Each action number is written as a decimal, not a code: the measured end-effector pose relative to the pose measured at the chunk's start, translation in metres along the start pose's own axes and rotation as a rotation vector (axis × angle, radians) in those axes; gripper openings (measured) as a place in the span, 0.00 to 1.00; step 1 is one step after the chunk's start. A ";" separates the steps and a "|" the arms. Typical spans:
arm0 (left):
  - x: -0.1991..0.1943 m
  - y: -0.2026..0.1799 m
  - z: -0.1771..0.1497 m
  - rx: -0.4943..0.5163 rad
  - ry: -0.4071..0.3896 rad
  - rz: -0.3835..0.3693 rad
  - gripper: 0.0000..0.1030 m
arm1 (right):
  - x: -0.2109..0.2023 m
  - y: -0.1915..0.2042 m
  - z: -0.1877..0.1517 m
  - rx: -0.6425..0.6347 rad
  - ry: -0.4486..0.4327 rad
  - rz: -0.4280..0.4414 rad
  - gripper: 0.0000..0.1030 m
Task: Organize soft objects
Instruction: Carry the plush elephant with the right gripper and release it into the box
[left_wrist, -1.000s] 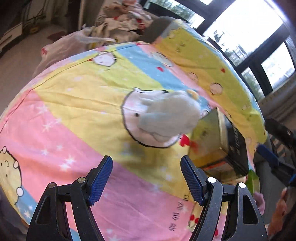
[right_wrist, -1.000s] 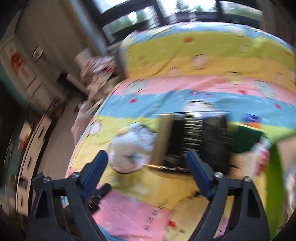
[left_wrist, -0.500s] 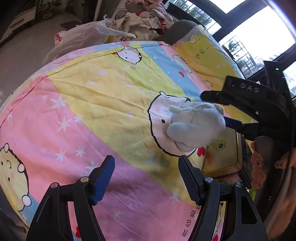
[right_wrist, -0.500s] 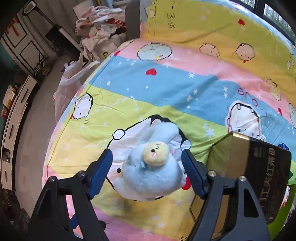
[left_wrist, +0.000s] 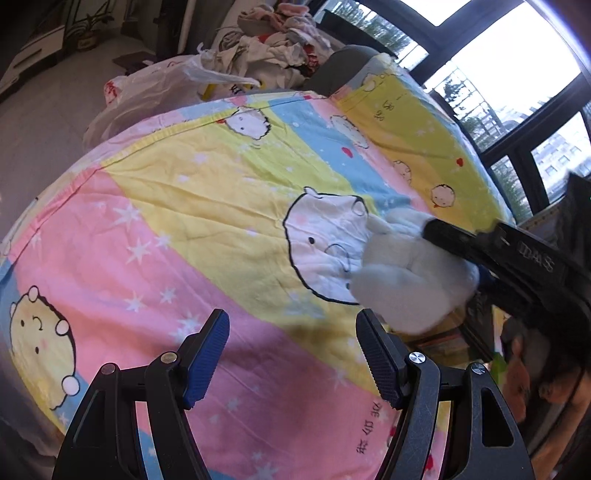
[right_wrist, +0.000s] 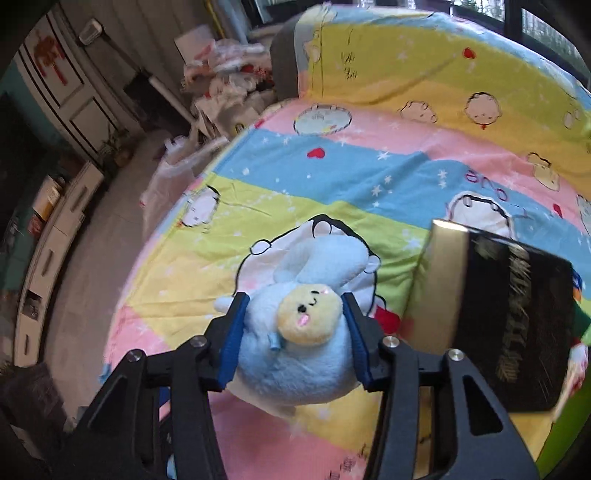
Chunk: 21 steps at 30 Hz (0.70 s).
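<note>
A pale blue plush toy (right_wrist: 295, 350) with a yellow face lies on the striped cartoon bedsheet (right_wrist: 369, 184). My right gripper (right_wrist: 293, 332) is shut on the plush, its blue pads pressing both sides. In the left wrist view the plush (left_wrist: 402, 280) appears whitish with the right gripper's black arm reaching onto it from the right. My left gripper (left_wrist: 291, 350) is open and empty, low over the pink stripe of the sheet (left_wrist: 184, 221), left of and nearer than the plush.
A black and gold box (right_wrist: 509, 314) stands on the bed just right of the plush. A clothes pile and plastic bags (left_wrist: 236, 62) sit beyond the bed's far edge. Windows (left_wrist: 517, 74) run along the right. Cabinets (right_wrist: 55, 206) line the floor at left.
My right gripper has moved down onto the plush and closed on it. My left gripper has drifted left, so the plush sits further right in its view.
</note>
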<state>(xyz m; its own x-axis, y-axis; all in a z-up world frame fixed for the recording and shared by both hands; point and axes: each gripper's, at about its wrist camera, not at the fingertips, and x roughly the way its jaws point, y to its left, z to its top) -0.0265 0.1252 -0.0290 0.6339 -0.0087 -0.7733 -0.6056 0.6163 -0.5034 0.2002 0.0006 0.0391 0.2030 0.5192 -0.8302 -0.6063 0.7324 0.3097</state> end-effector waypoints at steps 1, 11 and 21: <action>-0.005 -0.002 -0.001 -0.002 0.003 -0.028 0.70 | -0.015 -0.006 -0.008 0.020 -0.024 0.019 0.47; -0.025 -0.051 -0.026 0.184 0.031 -0.100 0.70 | -0.080 -0.061 -0.115 0.215 -0.103 0.031 0.48; 0.010 -0.095 -0.074 0.368 0.214 -0.169 0.70 | -0.082 -0.130 -0.171 0.469 -0.082 0.072 0.52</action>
<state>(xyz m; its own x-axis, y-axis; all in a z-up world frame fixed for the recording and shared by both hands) 0.0017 0.0088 -0.0176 0.5723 -0.2717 -0.7737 -0.2668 0.8305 -0.4890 0.1308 -0.2122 -0.0116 0.2449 0.5950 -0.7655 -0.2122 0.8033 0.5564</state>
